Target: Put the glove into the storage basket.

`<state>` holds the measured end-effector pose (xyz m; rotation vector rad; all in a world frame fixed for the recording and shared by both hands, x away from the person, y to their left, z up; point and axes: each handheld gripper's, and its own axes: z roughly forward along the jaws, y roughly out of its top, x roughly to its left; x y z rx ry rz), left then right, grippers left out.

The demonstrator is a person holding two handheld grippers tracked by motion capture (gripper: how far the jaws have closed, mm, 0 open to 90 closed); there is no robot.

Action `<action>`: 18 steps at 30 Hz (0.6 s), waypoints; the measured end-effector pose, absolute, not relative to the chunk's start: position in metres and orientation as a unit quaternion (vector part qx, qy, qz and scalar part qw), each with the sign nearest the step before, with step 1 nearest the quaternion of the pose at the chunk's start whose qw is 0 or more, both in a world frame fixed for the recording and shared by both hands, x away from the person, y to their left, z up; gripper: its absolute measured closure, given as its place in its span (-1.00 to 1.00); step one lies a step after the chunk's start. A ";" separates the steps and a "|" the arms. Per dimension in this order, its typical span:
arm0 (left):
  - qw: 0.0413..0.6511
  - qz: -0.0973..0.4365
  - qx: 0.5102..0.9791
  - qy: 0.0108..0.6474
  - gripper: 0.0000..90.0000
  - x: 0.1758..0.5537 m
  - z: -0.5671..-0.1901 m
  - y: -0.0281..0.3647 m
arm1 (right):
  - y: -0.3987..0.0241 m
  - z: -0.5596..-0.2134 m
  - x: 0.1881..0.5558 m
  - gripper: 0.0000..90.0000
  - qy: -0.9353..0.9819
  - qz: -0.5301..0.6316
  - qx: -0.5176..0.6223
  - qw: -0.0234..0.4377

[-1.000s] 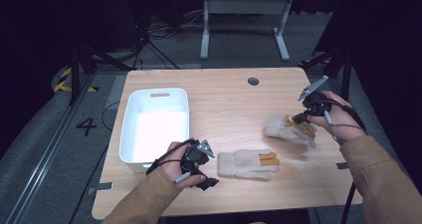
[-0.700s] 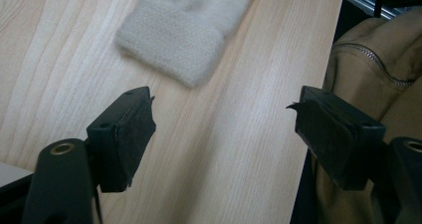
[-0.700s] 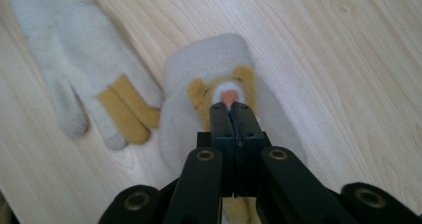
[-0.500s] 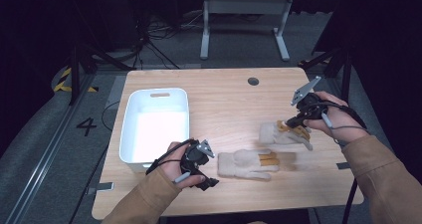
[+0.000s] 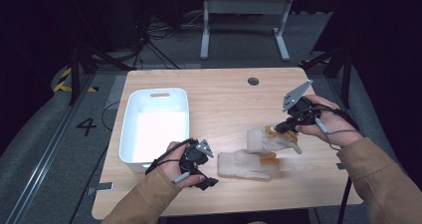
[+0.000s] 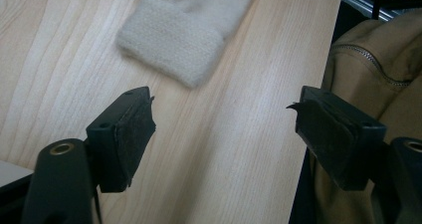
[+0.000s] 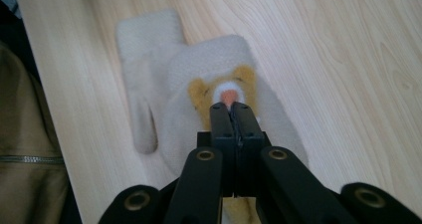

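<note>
A cream mitten [image 5: 245, 165] lies flat on the wooden table [image 5: 219, 94] near its front edge, cuff toward my left gripper [image 5: 208, 181]. That gripper rests open just left of the cuff; in the left gripper view its jaws [image 6: 221, 107] stand wide apart over bare wood, short of the cuff [image 6: 174, 40]. My right gripper [image 5: 282, 128] is shut on a second cream mitten [image 5: 268, 140] with a yellow bear face. In the right gripper view the jaws [image 7: 231, 109] pinch the bear face [image 7: 204, 92], and this mitten hangs partly over the flat mitten [image 7: 144, 45].
A white bin [image 5: 128, 129] stands at the table's left side, just beyond my left hand. A round cable hole [image 5: 253, 81] sits near the far edge. Brown sleeves [image 5: 383, 179] come in from the front. A dark floor surrounds the table.
My right gripper has carried the bear-face mitten leftward and a little up, closer to the flat mitten. The left gripper and the flat mitten have stayed put.
</note>
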<state>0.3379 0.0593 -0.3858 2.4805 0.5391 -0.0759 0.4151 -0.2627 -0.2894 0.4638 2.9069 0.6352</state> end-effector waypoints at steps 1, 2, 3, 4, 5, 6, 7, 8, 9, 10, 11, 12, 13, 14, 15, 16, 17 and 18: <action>0.297 -0.028 0.933 0.203 -0.48 0.338 -0.386 0.059 | -0.260 -0.289 0.413 1.00 0.963 0.212 0.150 0.064; 0.297 -0.027 0.932 0.205 -0.48 0.338 -0.386 0.060 | -0.257 -0.289 0.412 1.00 0.964 0.213 0.148 0.062; 0.297 -0.027 0.932 0.205 -0.48 0.338 -0.386 0.060 | -0.254 -0.289 0.410 1.00 0.964 0.214 0.146 0.060; 0.297 -0.028 0.932 0.205 -0.48 0.338 -0.386 0.060 | -0.252 -0.289 0.410 1.00 0.964 0.217 0.140 0.061; 0.296 -0.028 0.933 0.204 -0.48 0.338 -0.386 0.060 | -0.250 -0.289 0.408 1.00 0.964 0.218 0.138 0.057; 0.296 -0.028 0.933 0.204 -0.48 0.338 -0.386 0.060 | -0.247 -0.289 0.406 1.00 0.964 0.219 0.142 0.054; 0.296 -0.029 0.933 0.204 -0.48 0.338 -0.386 0.060 | -0.244 -0.289 0.406 1.00 0.963 0.225 0.136 0.055; 0.296 -0.028 0.933 0.205 -0.48 0.338 -0.386 0.060 | -0.243 -0.290 0.405 1.00 0.963 0.228 0.136 0.053; 0.296 -0.028 0.933 0.205 -0.48 0.338 -0.386 0.060 | -0.243 -0.290 0.405 1.00 0.963 0.228 0.136 0.053; 0.296 -0.028 0.933 0.205 -0.48 0.338 -0.386 0.060 | -0.237 -0.291 0.402 1.00 0.961 0.234 0.139 0.047; 0.296 -0.028 0.933 0.204 -0.48 0.338 -0.386 0.060 | -0.236 -0.291 0.401 1.00 0.961 0.236 0.138 0.047; 0.295 -0.028 0.933 0.204 -0.48 0.338 -0.386 0.060 | -0.233 -0.292 0.400 1.00 0.960 0.239 0.136 0.045; 0.295 -0.027 0.933 0.204 -0.48 0.338 -0.386 0.060 | -0.231 -0.293 0.399 1.00 0.960 0.242 0.135 0.042; 0.294 -0.027 0.933 0.203 -0.48 0.338 -0.386 0.060 | -0.229 -0.295 0.398 1.00 0.960 0.244 0.132 0.042; 0.294 -0.027 0.933 0.203 -0.48 0.338 -0.386 0.060 | -0.228 -0.296 0.397 1.00 0.960 0.244 0.132 0.041; 0.294 -0.027 0.934 0.203 -0.48 0.338 -0.386 0.060 | -0.226 -0.298 0.396 1.00 0.960 0.245 0.130 0.040; 0.294 -0.027 0.934 0.203 -0.48 0.338 -0.386 0.060 | -0.224 -0.299 0.395 1.00 0.960 0.245 0.131 0.038; 0.294 -0.027 0.933 0.203 -0.48 0.338 -0.386 0.060 | -0.222 -0.301 0.395 1.00 0.960 0.246 0.132 0.037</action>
